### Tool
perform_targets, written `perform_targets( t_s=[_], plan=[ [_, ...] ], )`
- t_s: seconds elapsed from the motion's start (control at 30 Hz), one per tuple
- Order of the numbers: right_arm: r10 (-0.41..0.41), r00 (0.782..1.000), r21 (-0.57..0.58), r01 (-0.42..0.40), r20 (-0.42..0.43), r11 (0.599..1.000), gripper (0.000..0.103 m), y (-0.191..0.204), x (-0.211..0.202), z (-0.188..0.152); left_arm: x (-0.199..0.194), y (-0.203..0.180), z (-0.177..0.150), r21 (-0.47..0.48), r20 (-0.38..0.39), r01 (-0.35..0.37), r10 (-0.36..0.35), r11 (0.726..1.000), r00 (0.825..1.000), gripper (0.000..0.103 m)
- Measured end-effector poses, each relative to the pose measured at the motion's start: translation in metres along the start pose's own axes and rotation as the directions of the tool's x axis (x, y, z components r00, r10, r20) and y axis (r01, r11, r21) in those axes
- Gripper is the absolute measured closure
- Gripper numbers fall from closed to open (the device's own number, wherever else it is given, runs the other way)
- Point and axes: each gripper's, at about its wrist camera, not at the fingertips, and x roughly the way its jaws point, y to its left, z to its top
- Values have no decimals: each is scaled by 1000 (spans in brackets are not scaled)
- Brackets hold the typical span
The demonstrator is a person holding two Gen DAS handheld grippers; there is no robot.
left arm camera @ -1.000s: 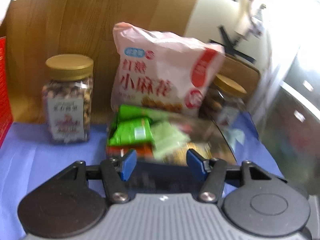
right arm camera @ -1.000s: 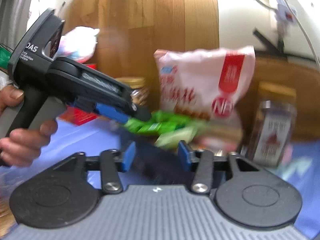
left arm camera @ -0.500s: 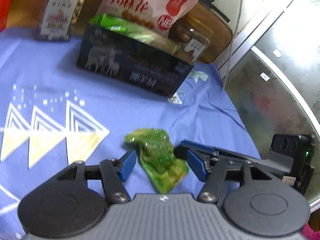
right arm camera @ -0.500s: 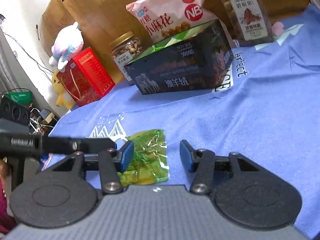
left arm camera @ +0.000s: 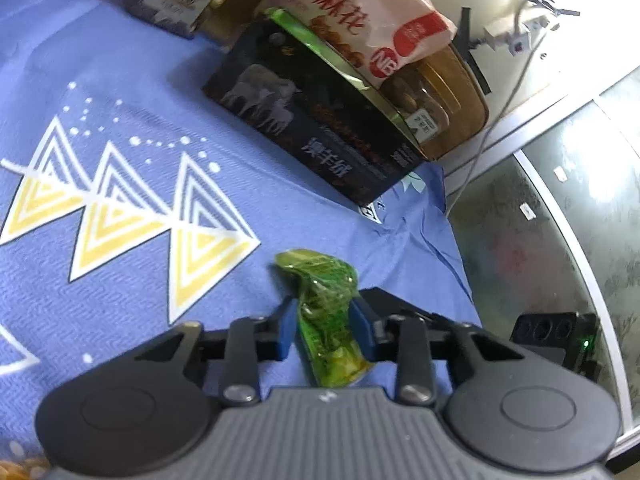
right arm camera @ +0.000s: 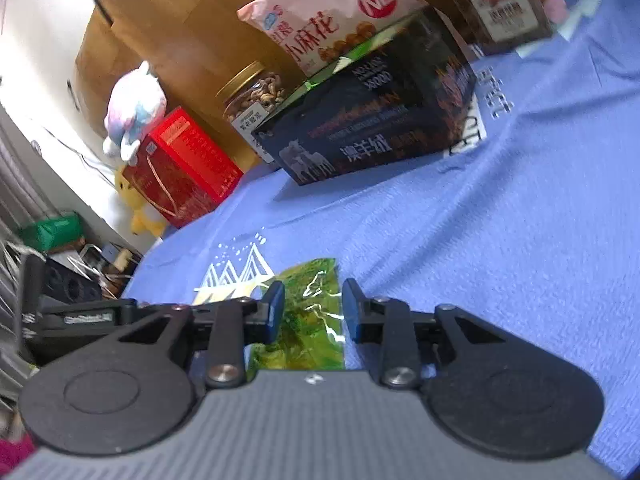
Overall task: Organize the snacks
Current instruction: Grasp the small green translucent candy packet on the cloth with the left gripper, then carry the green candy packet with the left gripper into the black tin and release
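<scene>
Green snack packet (left arm camera: pixel 326 312) lies on the blue cloth (left arm camera: pixel 132 280) of the desk, pinched and crumpled by the left claw (left arm camera: pixel 324 330). Right claw (right arm camera: pixel 310 314) straddles its flat end, narrowly parted, contact unclear. Dark box (right arm camera: pixel 372 132) stands well apart, pink bag (right arm camera: pixel 324 20) behind it.

light: bright daylight | glare: blown-out window (left arm camera: pixel 608 184) at right, white wall (right arm camera: pixel 36 20) | blur: far jars, bag soft | distortion: strong fisheye bending at edges
</scene>
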Motion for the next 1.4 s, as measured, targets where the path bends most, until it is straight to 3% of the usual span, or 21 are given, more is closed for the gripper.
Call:
perform_targets(
  t_s=[0.27,0.33,0.37,0.57,0.77,1.1,1.4],
  plan=[
    [126,992,139,-124,-8,983,68,-13,-4,2,1,0,-1,-4,8,2,-2,1000,1000,74],
    [103,994,106,-101,-19,989,70,-8,-2,0,1,1,-1,-7,8,8,-8,1000,1000,74],
    [86,996,73,-84,-36,994,79,-3,1,-1,2,0,-1,-6,8,8,-8,1000,1000,74],
    [84,996,55,-82,-20,995,82,3,3,-4,0,2,1,-31,9,5,-5,999,1000,74],
    [132,991,48,-133,38,990,86,12,-3,11,-7,-14,17,5,27,22,-22,1000,999,74],
    [154,973,-29,-151,174,988,88,24,0,81,0,-60,90,164,114,12,-31,986,993,74],
    [117,961,-89,-97,251,991,88,0,33,150,52,-79,167,252,169,-67,25,965,985,74]
  ],
)
